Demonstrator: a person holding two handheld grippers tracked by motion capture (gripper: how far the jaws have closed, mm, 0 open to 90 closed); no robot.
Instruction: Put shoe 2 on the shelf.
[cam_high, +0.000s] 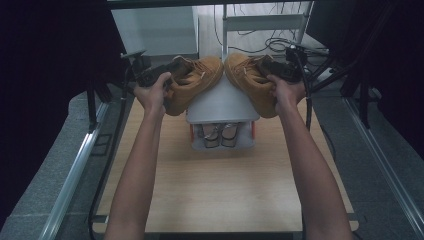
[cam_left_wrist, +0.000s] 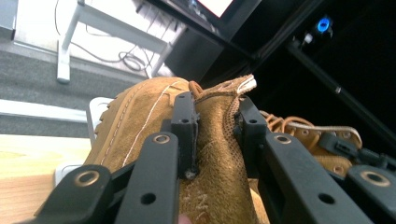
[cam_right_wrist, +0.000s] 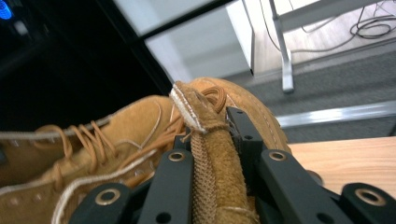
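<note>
Two tan suede lace-up boots are held up over a white rack, toes pointing toward each other. My left gripper (cam_high: 159, 75) is shut on the collar of the left boot (cam_high: 196, 81), and its jaws pinch the suede edge of that left boot (cam_left_wrist: 140, 116) at my left gripper (cam_left_wrist: 215, 116). My right gripper (cam_high: 278, 70) is shut on the collar of the right boot (cam_high: 248, 80). In the right gripper view my right gripper (cam_right_wrist: 208, 135) clamps the stitched rim of the right boot (cam_right_wrist: 252, 105). Each gripper view also shows the other boot (cam_left_wrist: 303, 133) (cam_right_wrist: 93, 140) beside it.
A white two-tier rack (cam_high: 220, 102) stands on the wooden table (cam_high: 220, 190), with a pair of sandals (cam_high: 220, 135) on its lower shelf. Metal rails (cam_high: 75, 170) run along both table sides. Cables (cam_high: 270, 45) and a white frame lie on the floor behind.
</note>
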